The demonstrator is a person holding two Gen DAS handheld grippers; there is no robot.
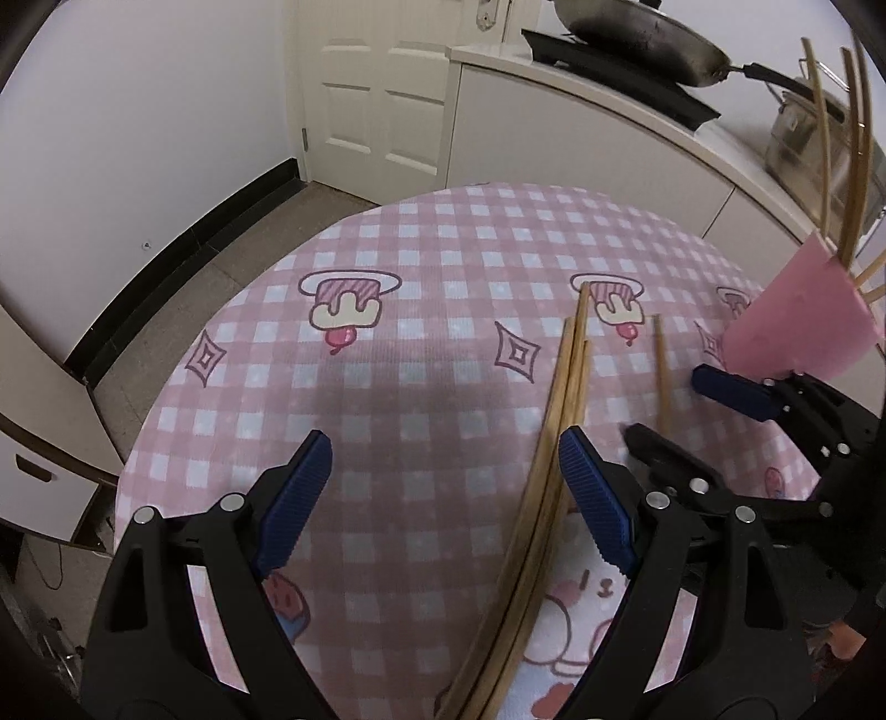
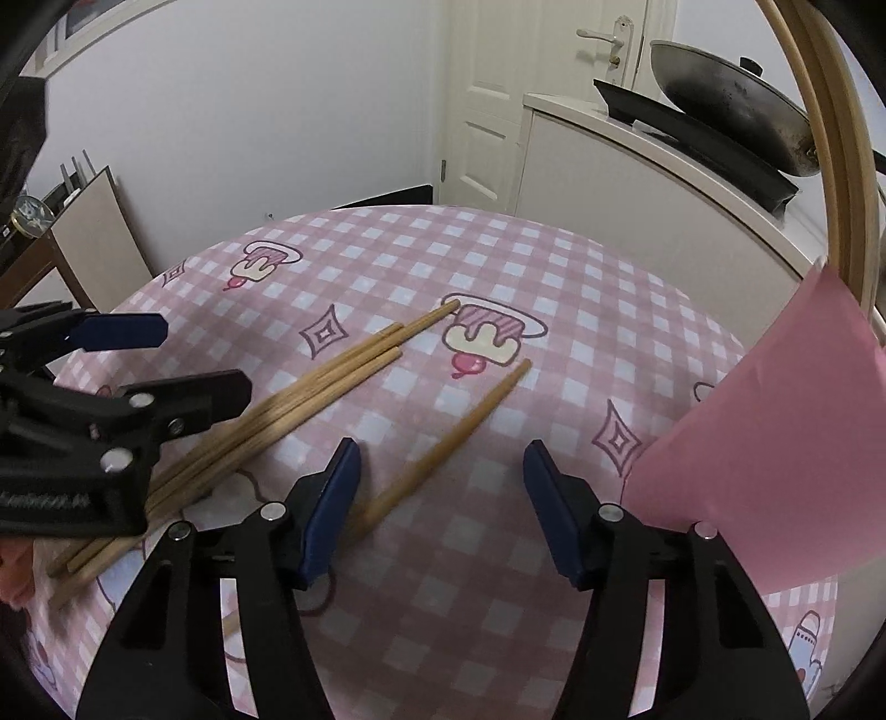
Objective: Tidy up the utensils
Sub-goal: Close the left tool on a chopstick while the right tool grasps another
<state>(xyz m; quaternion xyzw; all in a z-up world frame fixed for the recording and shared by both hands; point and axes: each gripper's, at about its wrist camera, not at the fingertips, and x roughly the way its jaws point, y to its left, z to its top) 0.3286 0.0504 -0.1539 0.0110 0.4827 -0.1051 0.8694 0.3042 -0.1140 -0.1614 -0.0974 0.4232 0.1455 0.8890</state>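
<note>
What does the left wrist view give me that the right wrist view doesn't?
Only the left wrist view shows the floor and black baseboard, a steel pot on the counter, and the left hand-held gripper head-on, open.

Only the right wrist view shows a leaning board by the wall and the right hand-held gripper head-on, open.

Both show the loose chopsticks, the single chopstick, the pink holder with chopsticks in it, the wok and the door.

A bundle of chopsticks (image 2: 310, 387) is lying on the checked tablecloth (image 2: 554, 343), with a single chopstick (image 2: 448, 437) apart beside it. The right gripper (image 2: 440, 507) is being held with its fingers (image 2: 332, 498) spread, near a pink holder (image 2: 769, 443). The left gripper (image 2: 183, 360) is being held open over the bundle.
</note>
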